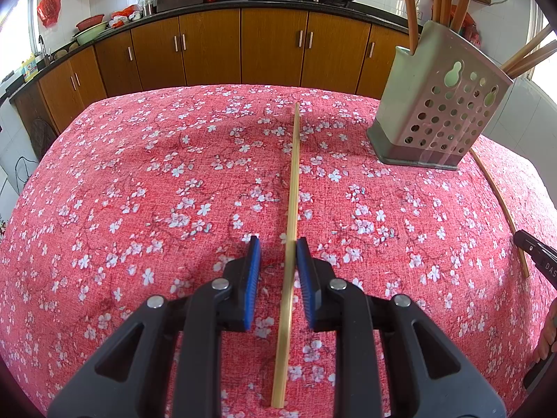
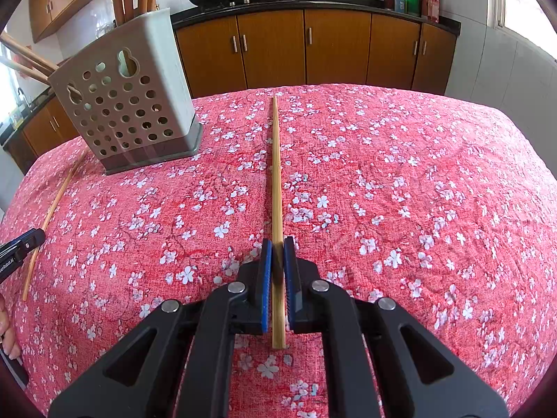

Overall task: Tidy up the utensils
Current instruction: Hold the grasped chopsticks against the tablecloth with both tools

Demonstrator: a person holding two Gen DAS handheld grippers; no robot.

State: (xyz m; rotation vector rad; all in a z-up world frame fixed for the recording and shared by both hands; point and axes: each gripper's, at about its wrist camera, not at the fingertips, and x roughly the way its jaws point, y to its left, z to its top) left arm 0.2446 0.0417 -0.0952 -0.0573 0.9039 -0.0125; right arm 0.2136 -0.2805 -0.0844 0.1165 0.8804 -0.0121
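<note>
So both hands are basically mirroring each other here. The left gripper (image 1: 278, 249) has its jaws partly open around a pale chopstick (image 1: 291, 188) that lies flat on the red floral tablecloth (image 1: 139, 174). One blue pad looks like it's touching the stick, while the other stands clear of it, so nothing is clamped yet. The right gripper (image 2: 277, 249) sits much narrower on a darker chopstick (image 2: 276, 174), pads snug on both sides; I'd call that one gripped, though it looks like it's resting on the cloth rather than lifted.

The bit that matters is that each stick's long axis runs straight ahead along the fingers, pointing away toward the cabinets, and the jaws straddle it near the close end.

The perforated utensil holder (image 1: 435, 115) stands upright between the two hands — ahead and to the right of the left gripper, ahead and to the left of the right one. It already holds several sticks. Neither hand looks obviously nearer. My guess is each stick has to be tipped upright before it drops in.
</note>
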